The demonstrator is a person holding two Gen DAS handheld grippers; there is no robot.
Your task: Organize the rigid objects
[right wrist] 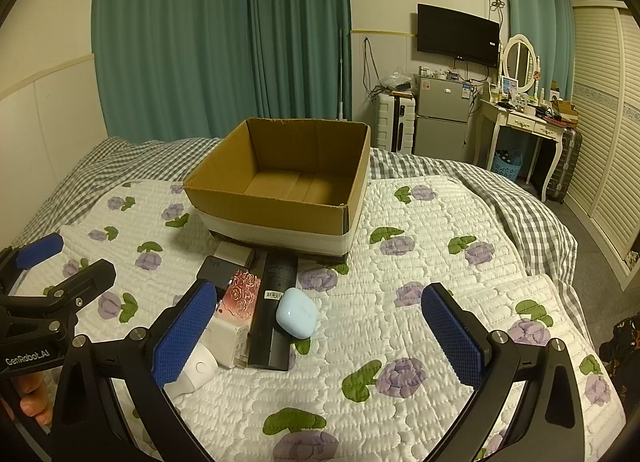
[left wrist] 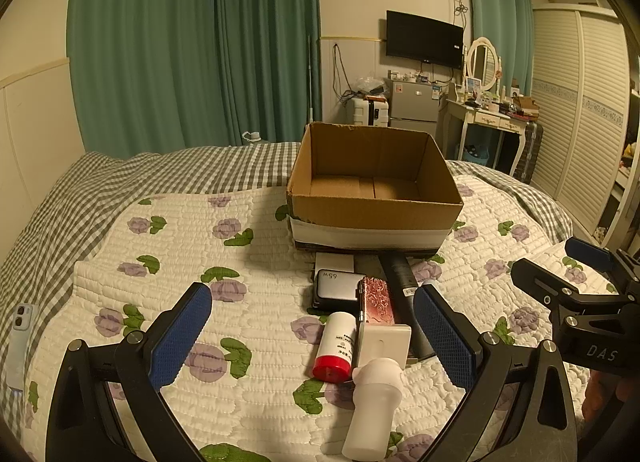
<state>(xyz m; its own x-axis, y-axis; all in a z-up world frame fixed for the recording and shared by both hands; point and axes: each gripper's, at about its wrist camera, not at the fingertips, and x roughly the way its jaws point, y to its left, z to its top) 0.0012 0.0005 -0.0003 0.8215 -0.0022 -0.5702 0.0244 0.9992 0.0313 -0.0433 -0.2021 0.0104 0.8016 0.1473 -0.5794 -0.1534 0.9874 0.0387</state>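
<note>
Both views faced the cardboard box (left wrist: 374, 181), which sat empty on the quilted bedspread (left wrist: 260, 246) and served as my landmark. Nothing had yet gone in, so I judged the task to be at its opening step: choosing a first item.

The objects lay clustered just in front of the box's near wall. Closest to the box was a flat white pad (left wrist: 335, 262), with a grey power bank (left wrist: 338, 289) overlapping it. Nearer me than these were a rose-patterned case (left wrist: 378, 301), a long black bar (right wrist: 274, 310) that reached almost to the box's base, a white bottle with a red cap (left wrist: 335, 346), a white charger block (left wrist: 385, 344) and a white rounded bottle (left wrist: 376, 410). A pale blue earbud case (right wrist: 297, 318) rested on the black bar.

My left gripper (left wrist: 312, 338) hovered with its jaws spread wide, holding nothing, above the red-capped bottle and charger block. My right gripper (right wrist: 320, 336) was likewise spread wide and empty, with the blue case lying between its fingers.

The next move, as I judged it, called for lowering one gripper over a single item, closing squarely, then lifting clear of the box's near wall. The blue case looked smooth and rounded, so it might slip.
</note>
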